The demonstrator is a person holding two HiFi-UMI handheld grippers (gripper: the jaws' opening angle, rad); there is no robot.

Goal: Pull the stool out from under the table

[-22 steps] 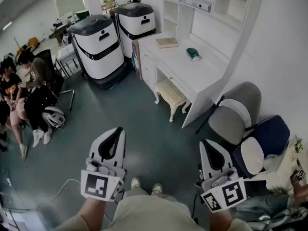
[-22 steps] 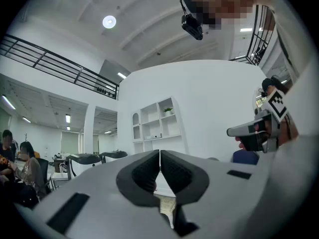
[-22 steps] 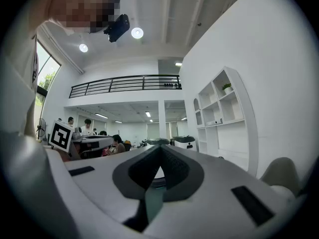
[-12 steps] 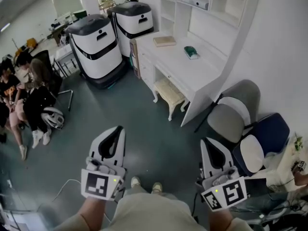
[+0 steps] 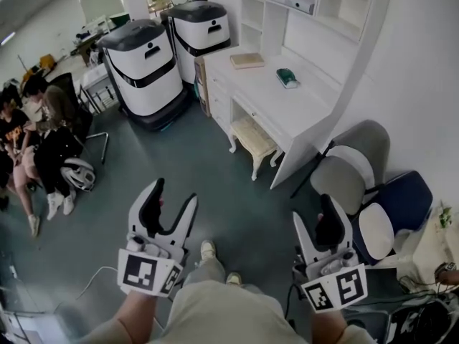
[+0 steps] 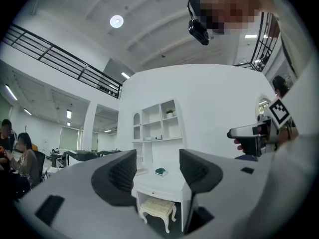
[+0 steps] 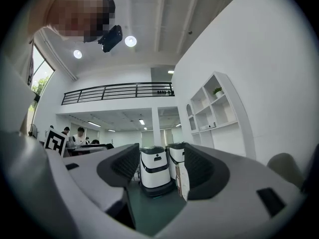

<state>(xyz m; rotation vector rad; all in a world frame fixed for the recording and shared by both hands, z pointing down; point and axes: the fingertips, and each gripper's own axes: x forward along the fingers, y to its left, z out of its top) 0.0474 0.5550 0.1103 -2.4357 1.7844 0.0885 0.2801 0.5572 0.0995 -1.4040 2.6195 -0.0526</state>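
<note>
Your left gripper (image 5: 176,196) is hovering low in front of your left knee, its jaws standing apart with nothing between them; looking along them, you are seeing the distant stool and table framed in the gap. Your right gripper (image 5: 318,217) is hovering at about the same level by your right knee, its jaws likewise standing apart and gripping nothing, and they are pointing towards the two machines rather than the stool. Your shoes (image 5: 208,249) are showing between the two grippers on the dark green floor (image 5: 215,185). Just to the right of the right gripper, a blue chair (image 5: 401,203) with a round white pad is standing, and a grey chair (image 5: 351,185) is standing beside it, close to the table's side panel. Farther ahead, the cream stool (image 5: 253,139) is sitting in the kneehole of the white table (image 5: 301,110), its back part lying under the tabletop and its front legs showing out on the floor, well apart from both grippers. On the tabletop a green object (image 5: 287,78) and a tan book (image 5: 248,61) are lying apart from each other, with white shelves (image 5: 315,9) rising behind them. Left of the table, two white-and-black machines (image 5: 145,70) are standing side by side. At the far left, people (image 5: 43,124) are sitting on chairs, with a white helmet (image 5: 79,175) lying on the floor by their feet
</note>
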